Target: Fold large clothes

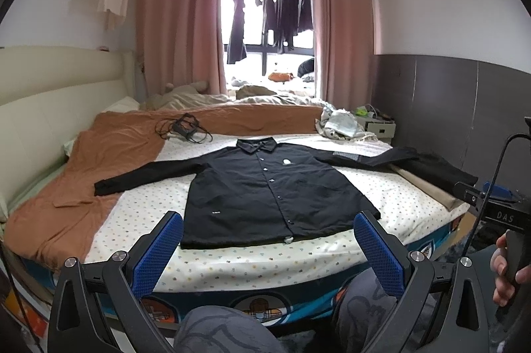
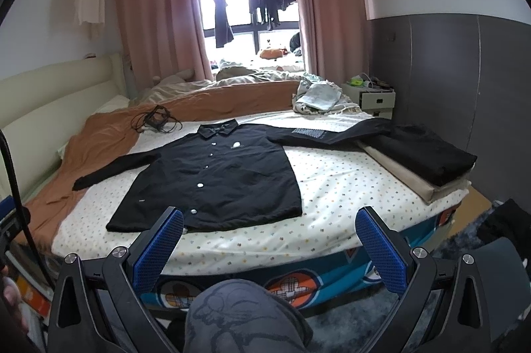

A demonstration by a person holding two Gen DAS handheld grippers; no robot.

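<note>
Both grippers idle, nothing held. My left gripper [image 1: 268, 248] has its blue pads [image 1: 156, 253] spread wide, hovering off the near edge of the bed [image 1: 232, 260]. My right gripper [image 2: 269, 248] is the same: fingers wide apart, empty, also short of the mattress edge.

Black shirt [image 1: 262, 187] lies flat on the dotted sheet, buttoned, front up, collar at the far end, hem nearest me. From the left gripper it sits straight ahead, hem just past the fingertips and between them. From the right gripper the shirt [image 2: 212, 177] is ahead and to the left; the hem's right corner falls between the fingers, and the left finger's tip overlaps the hem in view. Contact: cannot tell.

Sleeves both spread out sideways. Left sleeve cuff lands on the orange blanket [image 1: 109, 154]. Right sleeve runs out to the stack of folded clothes [image 2: 421, 160], ahead and right of the right gripper, at the bed's right edge: black piece on top of beige ones. The sleeve end looks to be lying on the stack.

Far beyond the collar, left: a tangle of black cable [image 1: 186, 127] on the blanket. Far right: crumpled light fabric [image 2: 318, 97], nightstand [image 2: 375, 97] beside it.

My right hand [image 1: 507, 270] on its handle shows at the left camera's right edge. My knees [image 2: 245, 313] are low between the fingers.
</note>
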